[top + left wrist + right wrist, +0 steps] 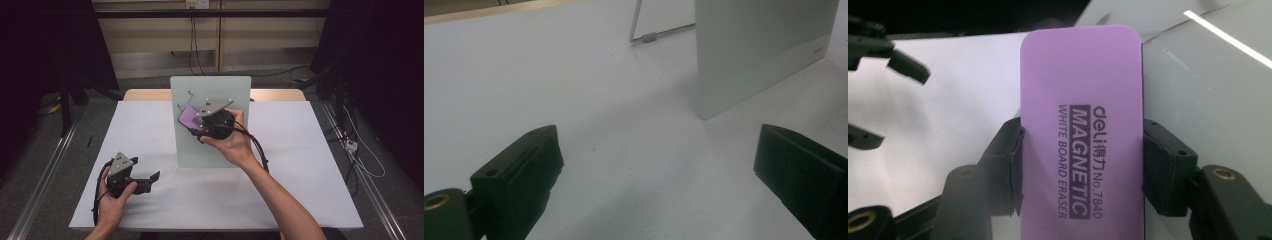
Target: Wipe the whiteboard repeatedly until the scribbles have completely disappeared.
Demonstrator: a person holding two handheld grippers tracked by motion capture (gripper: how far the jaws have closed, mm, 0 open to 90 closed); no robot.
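A pale whiteboard [200, 150] stands upright at the middle of the table. Two faint dark marks [188, 93] show near its upper left. My right gripper [194, 123] is shut on a purple magnetic whiteboard eraser [189, 119] and holds it at the board's face. In the right gripper view both pads [1160, 170] press the long sides of the eraser [1080, 125], with the board [1208, 90] just behind it. My left gripper [151, 181] rests low at the table's front left, jaws open and holding nothing. In its own view the left gripper [656, 145] points at the board [754, 55].
A white sheet [300, 175] covers the table, with a wooden edge [145, 94] at the back. A wire stand [649, 37] props the board from behind. Dark curtains and cables [360, 150] flank the table on the floor.
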